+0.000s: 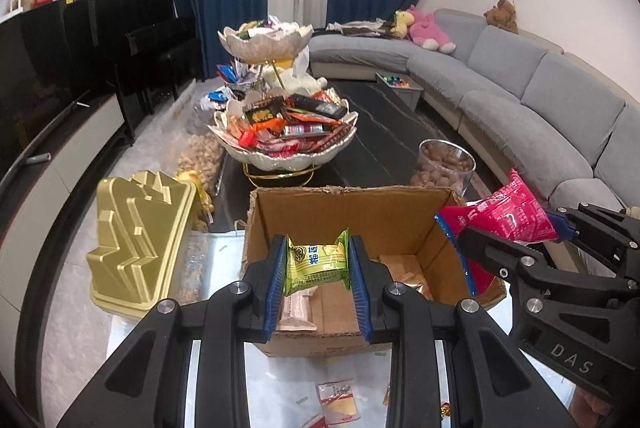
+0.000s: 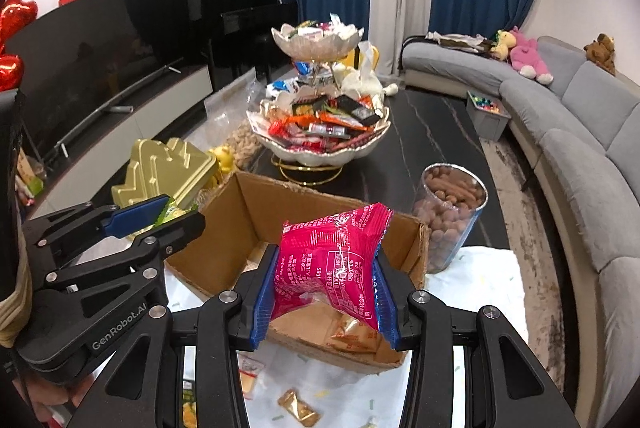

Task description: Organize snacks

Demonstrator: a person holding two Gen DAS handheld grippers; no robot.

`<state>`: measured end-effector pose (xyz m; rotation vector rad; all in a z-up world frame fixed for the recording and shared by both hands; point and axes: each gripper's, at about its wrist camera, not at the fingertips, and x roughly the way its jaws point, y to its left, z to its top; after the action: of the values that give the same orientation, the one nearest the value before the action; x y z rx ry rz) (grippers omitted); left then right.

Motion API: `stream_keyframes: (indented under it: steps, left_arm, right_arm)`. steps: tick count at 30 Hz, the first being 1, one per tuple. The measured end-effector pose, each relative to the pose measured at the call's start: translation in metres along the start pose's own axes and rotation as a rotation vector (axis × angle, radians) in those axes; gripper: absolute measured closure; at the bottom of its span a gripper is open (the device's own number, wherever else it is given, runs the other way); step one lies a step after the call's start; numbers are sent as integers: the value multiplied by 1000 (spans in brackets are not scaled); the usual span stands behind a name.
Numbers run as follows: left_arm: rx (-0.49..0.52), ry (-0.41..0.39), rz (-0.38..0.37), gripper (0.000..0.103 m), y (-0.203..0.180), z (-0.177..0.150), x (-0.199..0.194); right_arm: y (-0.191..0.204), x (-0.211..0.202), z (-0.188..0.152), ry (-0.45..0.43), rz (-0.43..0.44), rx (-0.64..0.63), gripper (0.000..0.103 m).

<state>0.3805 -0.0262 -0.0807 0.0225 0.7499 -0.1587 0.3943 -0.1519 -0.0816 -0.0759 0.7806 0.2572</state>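
My left gripper (image 1: 318, 248) is shut on a green snack packet (image 1: 317, 263), held above the open cardboard box (image 1: 344, 206). Over the same box my right gripper (image 2: 326, 260) is shut on a pink snack bag (image 2: 332, 260). In the left wrist view the right gripper (image 1: 516, 232) comes in from the right with the pink snack bag (image 1: 506, 210) over the box's right wall. The left gripper (image 2: 160, 216) shows at the left of the right wrist view, over the cardboard box's (image 2: 256, 204) left corner. Orange packets (image 2: 354, 338) and a pale wrapped bar (image 1: 298, 312) lie inside the box.
Behind the box stands a two-tier shell-shaped snack stand (image 1: 286, 144) piled with wrappers. A clear jar of brown snacks (image 2: 452, 212) is at the box's right, a gold lidded container (image 1: 136, 240) at its left. Loose packets (image 2: 298, 406) lie on the white cloth in front. A grey sofa (image 1: 540, 100) curves along the right.
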Motion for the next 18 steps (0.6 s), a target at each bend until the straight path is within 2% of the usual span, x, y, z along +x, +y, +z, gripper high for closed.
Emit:
stream_keyframes:
  steps: [14,16,18]
  left_arm:
    - [23,48,-20,69,-5,10,30]
    - [24,47,-19,65,-5,8,30]
    - [21,48,-18,51,-5,7,28]
  right_arm:
    - [-16,29,10,62,-8,-9,57]
    - [-17,29,11,65,-8,-12,53]
    - [-17,29,11,71,-2,-15,51]
